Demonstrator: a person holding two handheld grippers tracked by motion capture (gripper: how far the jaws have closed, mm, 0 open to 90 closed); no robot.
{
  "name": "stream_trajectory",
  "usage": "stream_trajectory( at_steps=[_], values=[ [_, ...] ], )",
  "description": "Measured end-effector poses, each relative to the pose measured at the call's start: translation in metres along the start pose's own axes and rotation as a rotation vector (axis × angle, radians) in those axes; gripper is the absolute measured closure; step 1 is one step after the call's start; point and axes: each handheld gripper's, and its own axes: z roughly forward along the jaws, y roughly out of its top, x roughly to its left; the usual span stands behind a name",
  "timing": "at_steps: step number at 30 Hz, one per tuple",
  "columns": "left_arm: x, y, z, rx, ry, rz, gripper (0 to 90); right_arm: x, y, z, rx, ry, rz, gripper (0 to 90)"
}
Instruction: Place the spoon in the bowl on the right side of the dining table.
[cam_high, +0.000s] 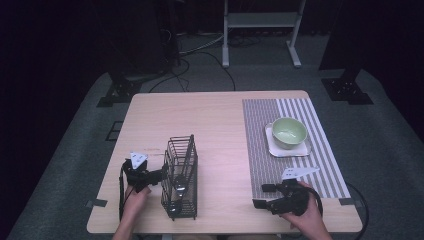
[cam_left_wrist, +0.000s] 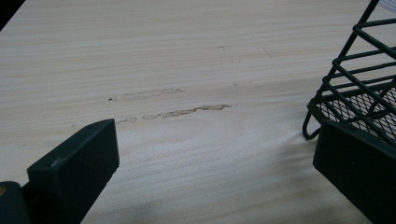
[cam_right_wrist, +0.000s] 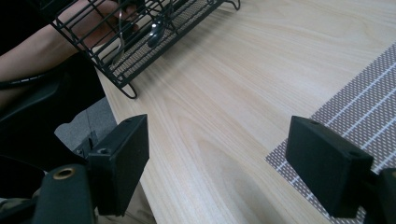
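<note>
A black wire basket (cam_high: 181, 180) stands on the wooden table (cam_high: 215, 130) near its front left, with metal utensils (cam_high: 180, 188) leaning inside it. My left gripper (cam_high: 161, 177) is open just left of the basket, low over the table. In the left gripper view its jaws stand wide apart over bare wood, the basket's corner (cam_left_wrist: 359, 79) behind the right jaw. My right gripper (cam_high: 262, 196) is open near the front edge, at the placemat's near left corner. In the right gripper view (cam_right_wrist: 224, 158) the basket (cam_right_wrist: 140, 32) and a spoon (cam_right_wrist: 156, 30) lie ahead.
A pale green bowl (cam_high: 289, 132) sits on a white square plate (cam_high: 305, 149) on the grey striped placemat (cam_high: 260, 150) at the right. The placemat's edge (cam_right_wrist: 364, 107) lies by my right jaw. The other forearm (cam_right_wrist: 28, 56) shows behind the basket.
</note>
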Motion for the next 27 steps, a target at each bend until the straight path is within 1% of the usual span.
stream_trajectory(
  at_steps=[18,27],
  values=[
    [0.0,0.0,0.0,-0.001,0.001,-0.004,0.0,0.015,0.026,0.009,0.017,0.034,-0.055,20.4],
    [0.0,0.0,0.0,-0.003,0.002,-0.002,0.0,0.02,0.034,0.015,0.035,0.048,-0.073,20.3]
  ],
)
